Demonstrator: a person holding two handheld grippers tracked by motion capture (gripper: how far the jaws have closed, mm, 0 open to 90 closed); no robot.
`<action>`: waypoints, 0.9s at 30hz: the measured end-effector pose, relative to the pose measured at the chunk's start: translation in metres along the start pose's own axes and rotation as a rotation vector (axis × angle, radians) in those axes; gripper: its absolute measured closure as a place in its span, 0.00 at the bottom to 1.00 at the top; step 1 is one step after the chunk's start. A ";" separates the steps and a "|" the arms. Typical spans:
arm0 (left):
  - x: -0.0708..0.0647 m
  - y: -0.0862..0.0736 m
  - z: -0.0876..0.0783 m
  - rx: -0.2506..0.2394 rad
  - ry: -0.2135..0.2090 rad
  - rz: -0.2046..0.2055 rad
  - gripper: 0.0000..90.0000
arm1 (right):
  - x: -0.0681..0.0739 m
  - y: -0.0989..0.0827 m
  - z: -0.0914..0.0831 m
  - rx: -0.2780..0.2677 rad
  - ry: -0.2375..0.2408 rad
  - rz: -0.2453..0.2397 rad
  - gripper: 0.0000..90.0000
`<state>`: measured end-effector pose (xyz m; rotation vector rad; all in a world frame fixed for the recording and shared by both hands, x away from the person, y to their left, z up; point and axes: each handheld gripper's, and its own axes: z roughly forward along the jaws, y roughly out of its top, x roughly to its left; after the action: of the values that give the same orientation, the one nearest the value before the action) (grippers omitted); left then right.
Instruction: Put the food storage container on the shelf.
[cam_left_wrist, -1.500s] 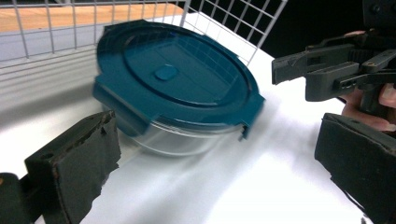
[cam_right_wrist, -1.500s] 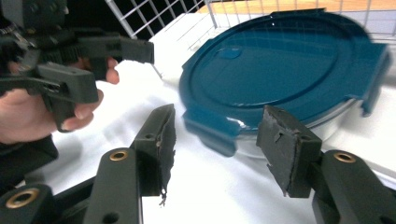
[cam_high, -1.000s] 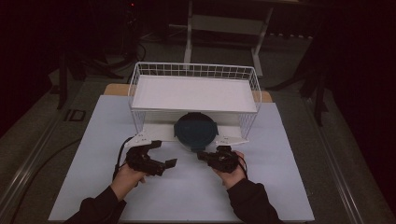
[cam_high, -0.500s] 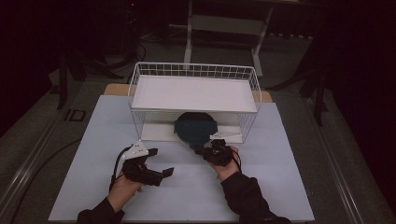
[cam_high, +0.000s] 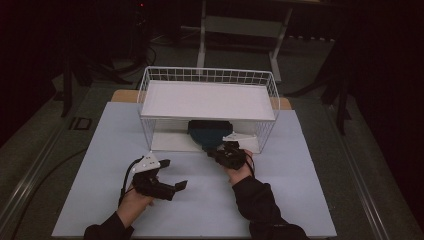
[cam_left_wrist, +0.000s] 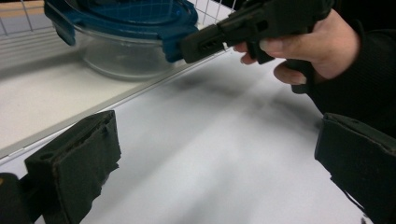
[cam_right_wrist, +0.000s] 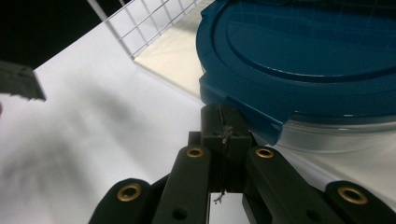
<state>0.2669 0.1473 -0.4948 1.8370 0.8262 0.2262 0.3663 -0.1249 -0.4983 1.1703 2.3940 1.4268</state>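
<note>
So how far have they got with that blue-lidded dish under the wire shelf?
Done: the glass container with its blue lid sits on the lower tray of the wire rack, lid on. In hand: the right gripper, jaws shut with nothing between them, has its tip against the lid's edge, apparently nudging it. The left gripper waits open over the table. Left: probably settling the container and drawing back.

Blue-lidded glass container (cam_left_wrist: 126, 42) — right tool's (cam_left_wrist: 187, 45) shut tip against its lid.
</note>
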 end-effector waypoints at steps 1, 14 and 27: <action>0.000 0.000 0.000 0.000 0.000 0.000 0.00 | -0.001 0.001 0.001 0.000 -0.003 0.005 1.00; -0.002 -0.001 0.001 0.001 -0.006 0.011 0.00 | -0.010 0.007 0.008 -0.016 -0.035 0.006 1.00; -0.005 0.001 0.000 0.003 -0.011 0.027 0.00 | 0.007 0.000 -0.019 -0.048 0.039 -0.014 0.54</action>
<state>0.2631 0.1441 -0.4930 1.8516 0.7946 0.2325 0.3524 -0.1332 -0.4863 1.1233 2.3743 1.5079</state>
